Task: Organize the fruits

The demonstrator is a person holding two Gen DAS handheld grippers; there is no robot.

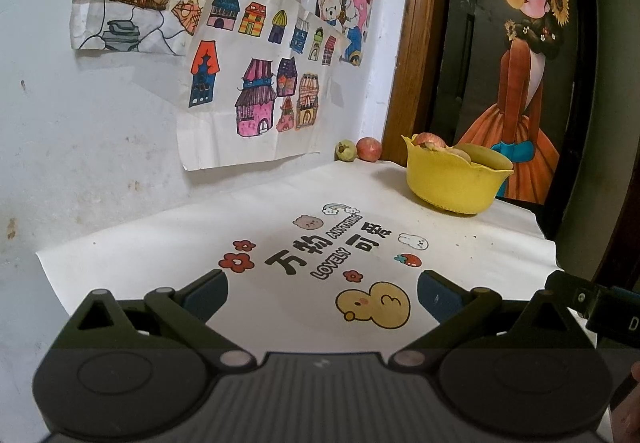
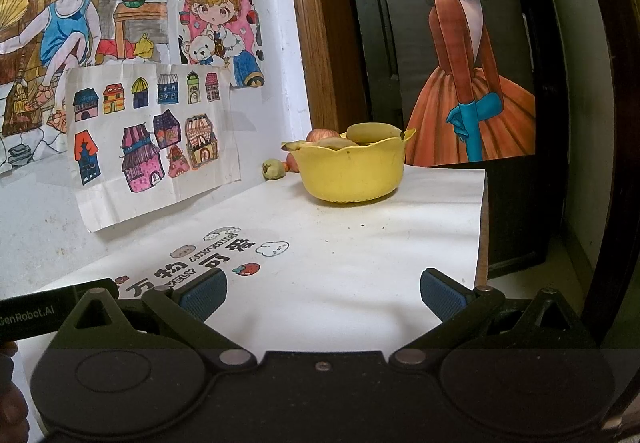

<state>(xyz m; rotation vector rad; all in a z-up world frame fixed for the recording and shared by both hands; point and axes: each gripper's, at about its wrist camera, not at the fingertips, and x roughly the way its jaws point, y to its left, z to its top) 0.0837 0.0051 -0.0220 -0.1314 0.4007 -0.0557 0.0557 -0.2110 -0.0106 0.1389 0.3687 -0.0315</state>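
Both claws gape empty: left claw [image 1: 322,293], right claw [image 2: 323,293]. Loose green fruit [image 1: 345,150] and apple [image 1: 368,149] sit upper centre, beyond yellow bowl [image 1: 452,185]; neither claw clearly nearer.

My left gripper [image 1: 322,293] hangs low with its jaws spread wide and nothing between the blue pads [image 1: 206,293]. My right gripper [image 2: 322,293] sits level in the same pose, jaws just as far apart, its ribbed blue pads [image 2: 442,293] bare. The two are close side by side: each one's dark body edges into the other's view. A bit of a hand [image 1: 628,407] shows at the left view's lower right corner
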